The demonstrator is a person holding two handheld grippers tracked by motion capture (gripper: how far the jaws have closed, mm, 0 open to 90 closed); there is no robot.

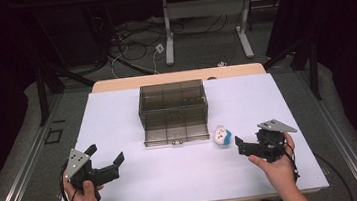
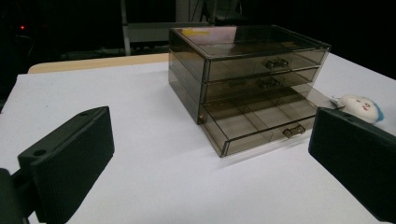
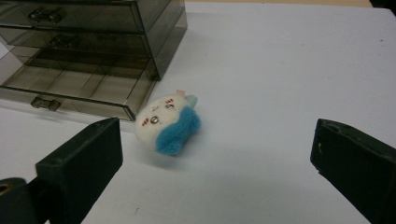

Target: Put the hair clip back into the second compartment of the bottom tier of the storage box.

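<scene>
A smoky see-through drawer box (image 1: 172, 100) stands at the middle back of the white table top (image 1: 113, 117). Its bottom drawer (image 1: 175, 132) is pulled out and looks empty; the two upper drawers are closed. A small white and blue plush toy (image 1: 222, 135) lies on the table just right of the open drawer. My left gripper (image 1: 106, 154) is held open at the front left, pointing toward the box (image 2: 247, 60). My right gripper (image 1: 248, 136) is open at the front right, its jaws wide apart and just short of the plush toy (image 3: 168, 122). Nothing is between either pair of jaws.
A strip of wooden table edge (image 1: 179, 77) shows behind the white top. Beyond it are the legs of another table (image 1: 169, 41) and loose cables on the floor (image 1: 135, 44). Dark curtains close in both sides.
</scene>
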